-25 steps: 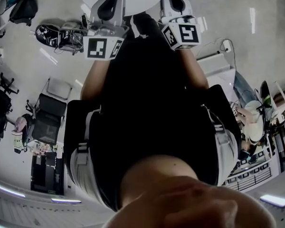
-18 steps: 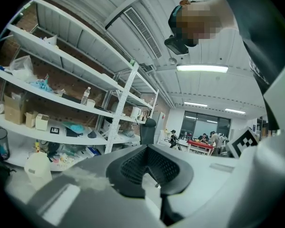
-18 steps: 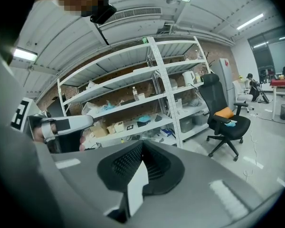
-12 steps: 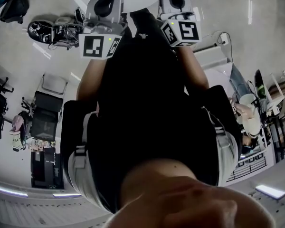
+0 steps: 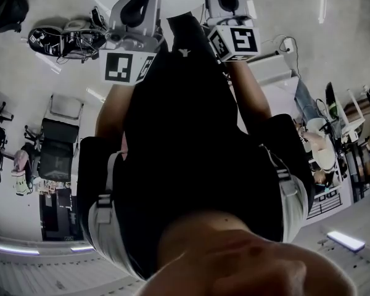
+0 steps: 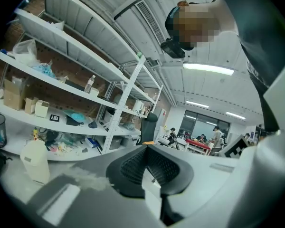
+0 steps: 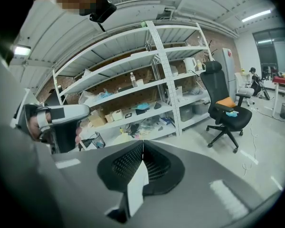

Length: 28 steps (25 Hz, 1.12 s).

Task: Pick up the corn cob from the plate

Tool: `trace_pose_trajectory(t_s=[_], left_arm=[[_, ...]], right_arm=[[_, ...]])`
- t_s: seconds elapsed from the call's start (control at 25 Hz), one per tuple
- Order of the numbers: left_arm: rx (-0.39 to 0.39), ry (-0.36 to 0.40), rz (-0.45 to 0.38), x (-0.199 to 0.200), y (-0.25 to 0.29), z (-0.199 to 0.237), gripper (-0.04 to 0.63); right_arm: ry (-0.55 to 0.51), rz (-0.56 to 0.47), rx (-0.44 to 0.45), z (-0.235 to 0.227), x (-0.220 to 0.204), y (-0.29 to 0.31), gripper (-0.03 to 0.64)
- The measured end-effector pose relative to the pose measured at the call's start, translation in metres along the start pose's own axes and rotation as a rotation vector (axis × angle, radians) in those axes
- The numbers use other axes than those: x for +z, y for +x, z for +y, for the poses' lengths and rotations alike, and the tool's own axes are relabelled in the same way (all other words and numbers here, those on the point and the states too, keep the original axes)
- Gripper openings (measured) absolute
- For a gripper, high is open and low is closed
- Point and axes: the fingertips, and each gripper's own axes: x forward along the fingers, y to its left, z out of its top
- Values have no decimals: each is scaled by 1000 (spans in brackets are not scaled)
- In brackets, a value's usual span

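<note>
white shelves (image 7: 115, 95) carry cardboard boxes (image 7: 98, 120) and a bottle (image 7: 131, 79); a black office chair (image 7: 224, 109) stands on the pale floor (image 7: 261, 148).

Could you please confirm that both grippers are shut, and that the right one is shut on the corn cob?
Not quite. The right gripper is shut, but on nothing: the right gripper view shows its jaws meeting with no corn cob between them. The left gripper is shut as well, as you said.
</note>
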Motion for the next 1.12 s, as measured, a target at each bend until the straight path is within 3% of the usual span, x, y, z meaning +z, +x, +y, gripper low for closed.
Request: trace_pose_trajectory(t_s=[0.88, 1.12], left_arm=[[-34, -86, 43, -24, 40, 8, 5], [-38, -102, 50, -27, 51, 15, 5]], right_arm=[[16, 239, -35, -40, -72, 47, 101], [39, 288, -33, -46, -87, 64, 159]])
